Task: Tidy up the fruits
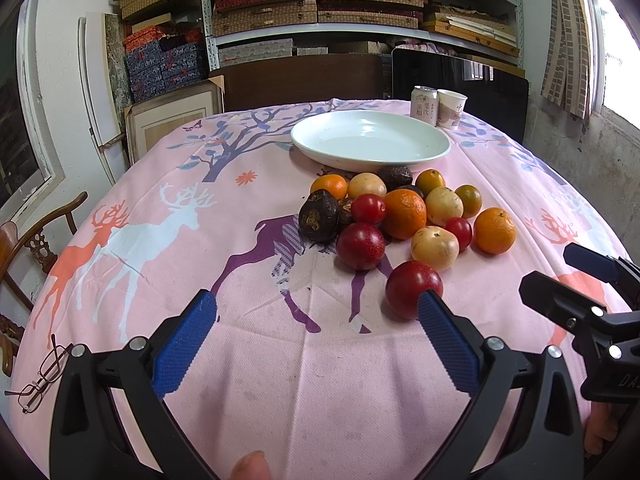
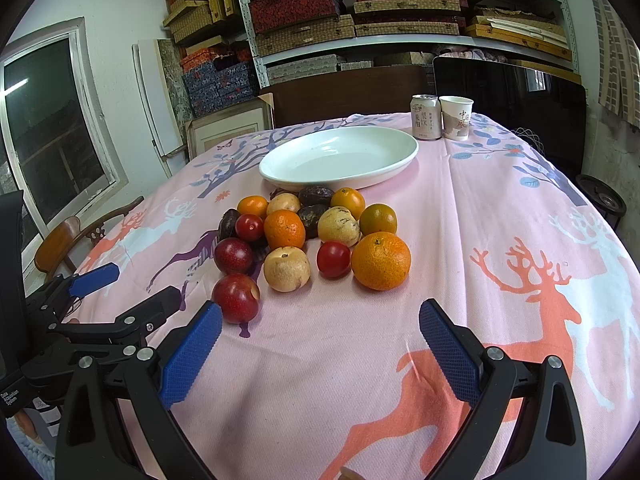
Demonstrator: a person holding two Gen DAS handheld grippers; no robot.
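A pile of fruit (image 1: 400,212) lies on the pink deer-print tablecloth: oranges, red plums, pale yellow fruits and dark wrinkled ones. It also shows in the right wrist view (image 2: 316,236). Behind it stands an empty white plate (image 1: 370,140), also in the right wrist view (image 2: 340,156). My left gripper (image 1: 316,308) is open and empty, its right finger just in front of the nearest red plum (image 1: 412,284). My right gripper (image 2: 320,320) is open and empty, in front of the pile, near a large orange (image 2: 381,260). Each gripper shows in the other's view.
A drink can (image 1: 424,105) and a paper cup (image 1: 451,109) stand behind the plate. Glasses (image 1: 42,376) lie at the table's left front edge. A wooden chair (image 1: 28,248) is at the left. Shelves of boxes fill the back wall.
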